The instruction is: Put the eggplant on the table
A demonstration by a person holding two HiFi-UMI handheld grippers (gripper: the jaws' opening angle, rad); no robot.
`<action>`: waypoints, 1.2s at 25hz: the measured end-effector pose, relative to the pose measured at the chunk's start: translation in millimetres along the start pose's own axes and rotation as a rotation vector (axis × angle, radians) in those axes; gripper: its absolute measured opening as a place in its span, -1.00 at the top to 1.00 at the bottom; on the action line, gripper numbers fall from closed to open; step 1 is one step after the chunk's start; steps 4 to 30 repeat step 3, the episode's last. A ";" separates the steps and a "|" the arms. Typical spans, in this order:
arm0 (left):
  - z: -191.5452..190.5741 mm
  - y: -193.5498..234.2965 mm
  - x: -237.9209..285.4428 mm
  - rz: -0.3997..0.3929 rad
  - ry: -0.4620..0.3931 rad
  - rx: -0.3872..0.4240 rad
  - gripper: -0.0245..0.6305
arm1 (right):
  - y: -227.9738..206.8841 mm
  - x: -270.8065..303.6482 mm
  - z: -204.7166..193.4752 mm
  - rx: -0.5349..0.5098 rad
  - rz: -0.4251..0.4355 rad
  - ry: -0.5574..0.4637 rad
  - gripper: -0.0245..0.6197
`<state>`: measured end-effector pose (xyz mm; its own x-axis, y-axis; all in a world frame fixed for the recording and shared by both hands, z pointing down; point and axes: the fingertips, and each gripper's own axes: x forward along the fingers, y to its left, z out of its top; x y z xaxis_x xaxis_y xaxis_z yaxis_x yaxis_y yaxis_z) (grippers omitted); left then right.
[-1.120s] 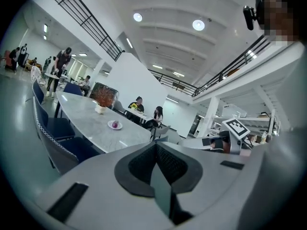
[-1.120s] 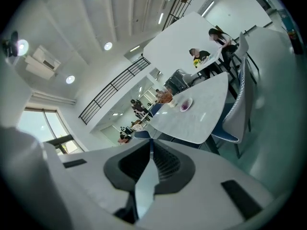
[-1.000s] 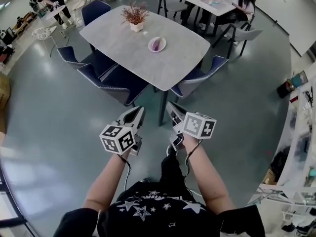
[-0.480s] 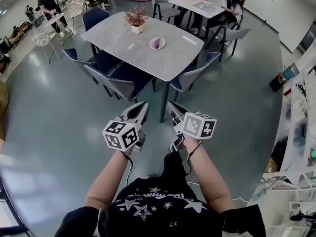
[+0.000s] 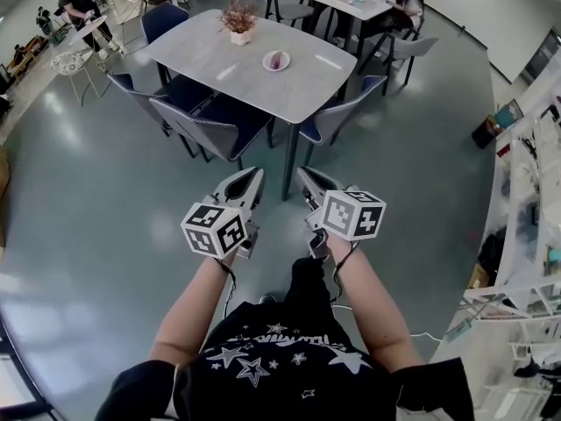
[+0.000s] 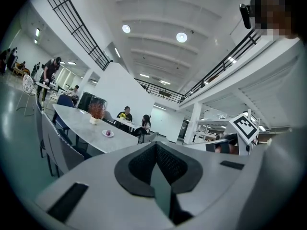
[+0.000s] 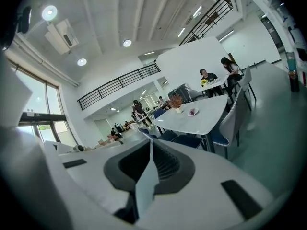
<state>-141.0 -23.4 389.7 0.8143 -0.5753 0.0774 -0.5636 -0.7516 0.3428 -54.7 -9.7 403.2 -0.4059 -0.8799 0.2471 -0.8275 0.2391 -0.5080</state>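
left gripper [image 5: 249, 181] and right gripper [image 5: 308, 179]: jaws pressed together, nothing between them | eggplant [image 5: 277, 60]: small purple lump on a white plate [image 5: 266, 63] near the far edge of the grey table [image 5: 206, 49] | well apart from both grippers, ahead of them beyond the chairs [image 5: 203, 130] | too small to make out its shape or stem

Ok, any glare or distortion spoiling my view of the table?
Head view: fisheye curves the room's edges; light streaks glare on the table and floor. Left and right gripper views: heavy fisheye, black corners, bright ceiling lamps, table small but clear.
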 end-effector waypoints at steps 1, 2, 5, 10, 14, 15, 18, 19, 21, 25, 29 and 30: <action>-0.1 -1.2 0.2 -0.003 0.001 0.008 0.90 | 0.1 -1.0 0.3 -0.005 -0.006 -0.004 0.85; -0.1 -2.9 0.6 -0.007 0.003 0.019 0.90 | -0.1 -2.2 0.9 -0.007 -0.012 -0.009 0.85; -0.1 -4.7 1.2 -0.012 0.005 0.030 0.90 | -0.3 -3.5 1.5 -0.009 -0.018 -0.014 0.85; -0.1 -4.7 1.2 -0.012 0.005 0.030 0.90 | -0.3 -3.5 1.5 -0.009 -0.018 -0.014 0.85; -0.1 -4.7 1.2 -0.012 0.005 0.030 0.90 | -0.3 -3.5 1.5 -0.009 -0.018 -0.014 0.85; -0.1 -4.7 1.2 -0.012 0.005 0.030 0.90 | -0.3 -3.5 1.5 -0.009 -0.018 -0.014 0.85; -0.1 -4.7 1.2 -0.012 0.005 0.030 0.90 | -0.3 -3.5 1.5 -0.009 -0.018 -0.014 0.85; -0.1 -4.7 1.2 -0.012 0.005 0.030 0.90 | -0.3 -3.5 1.5 -0.009 -0.018 -0.014 0.85; -0.1 -4.7 1.2 -0.012 0.005 0.030 0.90 | -0.3 -3.5 1.5 -0.009 -0.018 -0.014 0.85; -0.1 -4.7 1.2 -0.012 0.005 0.030 0.90 | -0.3 -3.5 1.5 -0.009 -0.018 -0.014 0.85; -0.1 -4.7 1.2 -0.012 0.005 0.030 0.90 | -0.3 -3.5 1.5 -0.009 -0.018 -0.014 0.85; -0.1 -4.7 1.2 -0.012 0.005 0.030 0.90 | -0.3 -3.5 1.5 -0.009 -0.018 -0.014 0.85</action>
